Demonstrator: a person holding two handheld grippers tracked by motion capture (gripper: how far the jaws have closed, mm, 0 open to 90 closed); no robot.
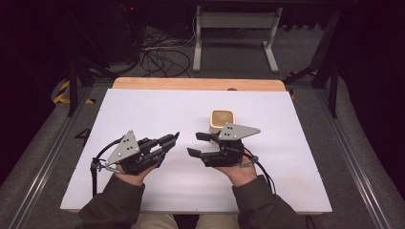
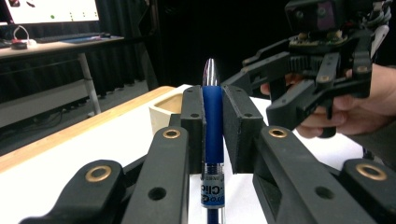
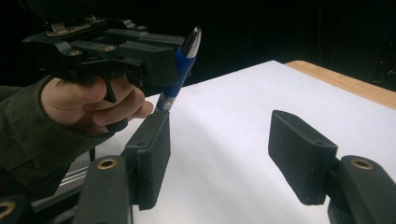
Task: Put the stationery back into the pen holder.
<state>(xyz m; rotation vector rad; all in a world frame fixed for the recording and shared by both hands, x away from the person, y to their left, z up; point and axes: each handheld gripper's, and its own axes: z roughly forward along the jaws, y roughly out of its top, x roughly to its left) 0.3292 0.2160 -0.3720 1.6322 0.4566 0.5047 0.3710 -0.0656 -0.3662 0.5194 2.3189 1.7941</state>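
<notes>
A blue pen (image 2: 212,121) with a silver tip stands clamped between the jaws of my left gripper (image 2: 213,93), tip pointing away from the hand. From above, the left gripper (image 1: 168,142) sits at the table's front left with the pen (image 1: 175,136) poking out toward the middle. Facing it, my right gripper (image 1: 195,144) is open with nothing between its pads (image 3: 154,149). In the right gripper view the pen (image 3: 186,60) and left gripper (image 3: 168,65) hang just beyond its left jaw. A beige square cup (image 1: 222,119) stands upright behind the right gripper.
The white tabletop (image 1: 143,109) has a wooden strip (image 1: 198,84) along its far edge. Beyond it are a white desk frame (image 1: 234,38) and floor cables (image 1: 160,57). A lit monitor (image 2: 51,10) stands on a side desk.
</notes>
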